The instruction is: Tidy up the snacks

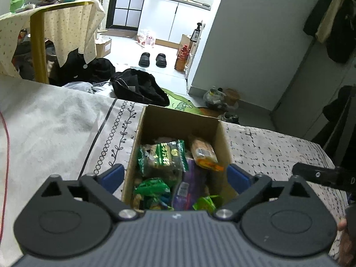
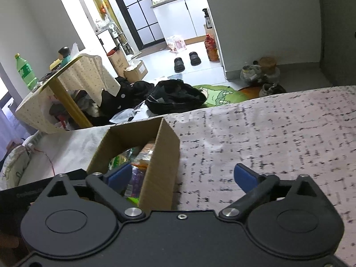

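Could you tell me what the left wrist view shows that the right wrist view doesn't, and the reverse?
Left only: the box's full contents, including a dark green packet and a purple pack. Right only: a green bottle on the side table. Both: the cardboard box on the bed, black shoes, and each view's own open, empty gripper.

Open box [image 1: 178, 120] of snacks on a patterned bedspread [image 1: 267, 151], framed by wide-spread jaws of the left gripper [image 1: 176, 175].
Inside: green packet [image 1: 162, 155], orange packet [image 1: 203, 153], purple pack [image 1: 191, 184]. Nothing between the blue pads [image 1: 114, 174]. Beyond: black bag [image 1: 139, 87], shoes [image 1: 152, 59], draped table [image 1: 55, 29]. Right gripper [image 1: 322, 175] at the right edge.
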Tool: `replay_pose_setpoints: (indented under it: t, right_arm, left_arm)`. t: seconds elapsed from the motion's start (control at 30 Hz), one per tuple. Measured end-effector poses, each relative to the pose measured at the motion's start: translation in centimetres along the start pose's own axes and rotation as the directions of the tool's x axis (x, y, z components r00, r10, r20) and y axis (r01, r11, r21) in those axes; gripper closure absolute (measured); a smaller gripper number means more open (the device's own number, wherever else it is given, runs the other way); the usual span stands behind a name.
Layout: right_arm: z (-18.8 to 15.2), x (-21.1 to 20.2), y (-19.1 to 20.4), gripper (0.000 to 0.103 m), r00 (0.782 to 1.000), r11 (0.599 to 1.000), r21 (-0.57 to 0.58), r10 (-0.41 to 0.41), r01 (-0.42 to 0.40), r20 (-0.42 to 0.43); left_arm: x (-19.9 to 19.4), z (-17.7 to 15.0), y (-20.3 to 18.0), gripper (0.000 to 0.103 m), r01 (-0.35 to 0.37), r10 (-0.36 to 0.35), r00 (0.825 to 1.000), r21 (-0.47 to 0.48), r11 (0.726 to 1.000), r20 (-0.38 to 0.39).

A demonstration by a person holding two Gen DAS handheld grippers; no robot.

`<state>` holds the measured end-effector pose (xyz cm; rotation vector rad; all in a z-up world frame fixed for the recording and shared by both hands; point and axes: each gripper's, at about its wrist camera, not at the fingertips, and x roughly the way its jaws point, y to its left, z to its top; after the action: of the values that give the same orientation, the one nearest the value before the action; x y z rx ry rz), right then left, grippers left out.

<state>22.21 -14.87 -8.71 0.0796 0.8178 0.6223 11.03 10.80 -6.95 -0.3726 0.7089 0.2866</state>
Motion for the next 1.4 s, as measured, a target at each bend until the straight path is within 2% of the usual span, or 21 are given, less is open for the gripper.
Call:
replay_pose_setpoints:
  t: [0.3,0.43,0.77,0.97,1.17,1.4]
  right_arm:
    - [0.0,-3.8,-1.8,0.0,1.0,1.0,-0.017,0.011,-0.011,0.005]
    - [0.1,-5.3,-2.6,0.0,1.0,1.0,-0.009,0.02,-0.02,0.011]
    - [0.5,-8.8,-3.7,0.0,0.998,0.999,-0.001,0.047,-0.047,0.033]
    - [0.5,-10.8,-4.0,0.0,0.997,0.998,-0.004,0.065,-0.065,0.044]
    - [0.5,-12.8,-3.7,0.0,0.995,0.996,-0.015,0.086,-0.085,0.046]
    - [0.1,-14.8,-3.5,0.0,0.995,0.995,-0.029,0.093,-0.092,0.039]
  left_arm:
    - [-2.6,0.0,-1.0,0.0,-0.002,0.002,1.0,0.041,0.999,-0.008]
    - [-4.1,0.1,-1.2,0.0,0.009,-0.008,1.0,0.04,0.999,-0.016]
    - [-8.2,0.4,-1.9,0.0,-0.015,0.015,1.0,0.029,0.999,-0.025]
    - [-10.9,0.4,-2.5,0.0,-0.014,0.014,1.0,0.026,1.0,-0.019]
    - [-13.5,0.3,-3.0,0.0,-0.05,0.05,0.999,0.037,0.998,0.004]
    - [-15.9,-0.1,-4.0,0.0,-0.041,0.041,0.999,0.041,0.998,0.021]
